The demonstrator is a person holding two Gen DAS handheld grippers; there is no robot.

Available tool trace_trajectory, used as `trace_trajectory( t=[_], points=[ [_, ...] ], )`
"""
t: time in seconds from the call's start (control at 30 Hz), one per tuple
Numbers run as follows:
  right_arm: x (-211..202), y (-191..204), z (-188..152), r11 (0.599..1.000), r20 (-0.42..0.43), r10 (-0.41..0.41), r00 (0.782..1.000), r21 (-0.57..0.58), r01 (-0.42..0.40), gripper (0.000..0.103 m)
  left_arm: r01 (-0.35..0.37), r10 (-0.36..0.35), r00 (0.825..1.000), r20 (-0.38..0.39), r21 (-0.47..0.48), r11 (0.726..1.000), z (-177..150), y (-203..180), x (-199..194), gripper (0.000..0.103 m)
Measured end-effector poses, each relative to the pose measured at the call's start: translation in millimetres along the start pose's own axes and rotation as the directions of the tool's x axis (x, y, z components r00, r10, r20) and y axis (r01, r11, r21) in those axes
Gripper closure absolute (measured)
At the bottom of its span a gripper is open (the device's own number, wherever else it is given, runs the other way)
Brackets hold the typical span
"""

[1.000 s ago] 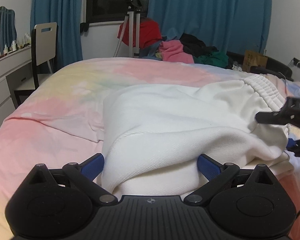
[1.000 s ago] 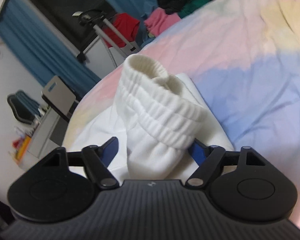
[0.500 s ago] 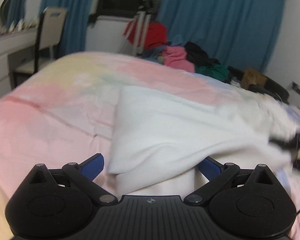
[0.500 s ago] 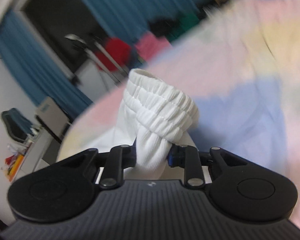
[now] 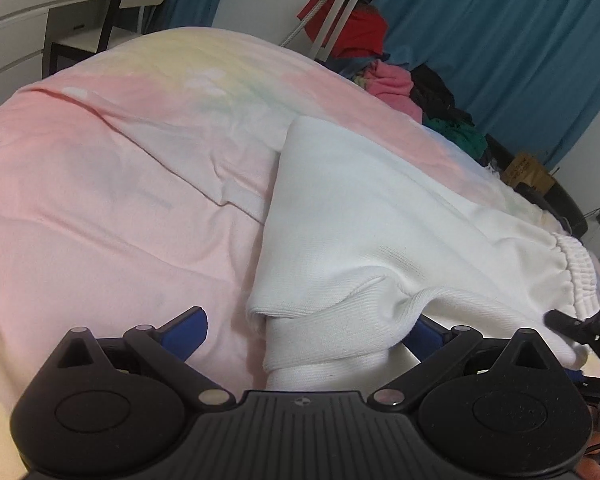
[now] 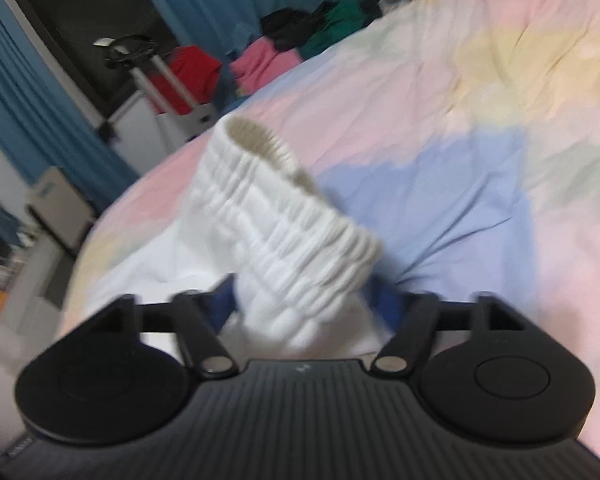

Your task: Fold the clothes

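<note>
Left wrist view: left gripper [image 5: 308, 334] spread apart, white garment [image 5: 364, 240] on bed [image 5: 100, 184] between fingers. Right gripper [image 6: 304, 300] parted around ribbed waistband [image 6: 284, 224], 12 o'clock.

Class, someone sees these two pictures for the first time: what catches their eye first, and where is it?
The white garment stands out first, spread across the pastel bed sheet, with its gathered waistband bunched up right in front of the right gripper. Behind the bed, a heap of bright clothes lies against the blue curtains.
</note>
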State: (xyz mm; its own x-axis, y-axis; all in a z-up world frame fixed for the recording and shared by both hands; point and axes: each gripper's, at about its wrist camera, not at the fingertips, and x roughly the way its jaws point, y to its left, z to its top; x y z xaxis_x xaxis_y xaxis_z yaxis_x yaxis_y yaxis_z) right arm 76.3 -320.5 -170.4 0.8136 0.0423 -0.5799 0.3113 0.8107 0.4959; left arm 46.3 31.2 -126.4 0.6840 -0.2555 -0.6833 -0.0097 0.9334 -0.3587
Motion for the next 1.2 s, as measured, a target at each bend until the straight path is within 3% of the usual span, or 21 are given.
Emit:
trace_trajectory(
  t=[0.17,0.27,0.5,0.57,0.6,0.63,0.7,0.73,0.8,0.87,0.93,1.0,1.2],
  points=[
    [16,-3,-7,1.0,-0.07,0.013,0.997,-0.011,-0.013,0.024,-0.024,0.024,1.0,0.006,0.027,0.999,-2,-3,-3,0.0],
    [29,1,-13,0.999,-0.091,-0.011,0.996,-0.041,0.008,0.015,-0.046,0.046,0.999,0.013,0.052,0.998,-5,-7,-5,0.0],
    [50,-10,-14,0.995,-0.147,0.085,0.985,0.063,-0.076,0.012,-0.058,0.057,0.998,0.021,0.069,0.996,-3,-7,-6,0.0],
    [49,-6,-12,0.996,-0.154,0.082,0.985,0.051,-0.075,0.016,-0.052,0.052,0.999,0.012,0.062,0.997,1,-5,-5,0.0],
    [46,-3,-12,0.996,-0.149,0.08,0.986,0.038,-0.075,0.022,-0.048,0.047,0.999,0.004,0.057,0.997,2,-4,-5,0.0],
    [42,0,-11,0.997,-0.143,0.077,0.987,0.025,-0.074,0.026,-0.038,0.039,0.999,-0.009,0.048,0.998,4,-3,-6,0.001],
    [32,6,-9,0.997,-0.122,0.073,0.99,-0.001,-0.074,0.045,-0.003,0.004,0.999,-0.047,0.027,1.0,8,-1,-10,0.003],
    [26,8,-7,0.997,-0.106,0.078,0.991,-0.002,-0.078,0.052,0.03,-0.029,0.997,-0.069,0.007,1.0,12,1,-14,0.003],
    [14,11,-4,0.996,-0.072,0.093,0.993,-0.007,-0.094,0.058,0.139,-0.142,0.985,-0.095,-0.043,0.989,19,7,-24,0.003],
    [4,17,-2,0.994,-0.042,0.101,0.994,-0.033,-0.103,0.059,0.251,-0.261,0.96,-0.103,-0.1,0.963,25,14,-32,0.002],
    [-4,24,-1,0.992,-0.016,0.103,0.995,-0.066,-0.104,0.06,0.301,-0.315,0.946,-0.074,-0.154,0.941,28,22,-35,0.001],
    [-9,29,-1,0.991,-0.01,0.099,0.995,-0.085,-0.1,0.06,0.314,-0.33,0.942,-0.062,-0.191,0.93,29,28,-29,0.001],
    [0,22,-9,0.998,-0.071,0.03,0.997,-0.05,-0.034,0.052,0.287,-0.306,0.95,-0.069,-0.202,0.936,29,29,-1,0.0]
  ],
)
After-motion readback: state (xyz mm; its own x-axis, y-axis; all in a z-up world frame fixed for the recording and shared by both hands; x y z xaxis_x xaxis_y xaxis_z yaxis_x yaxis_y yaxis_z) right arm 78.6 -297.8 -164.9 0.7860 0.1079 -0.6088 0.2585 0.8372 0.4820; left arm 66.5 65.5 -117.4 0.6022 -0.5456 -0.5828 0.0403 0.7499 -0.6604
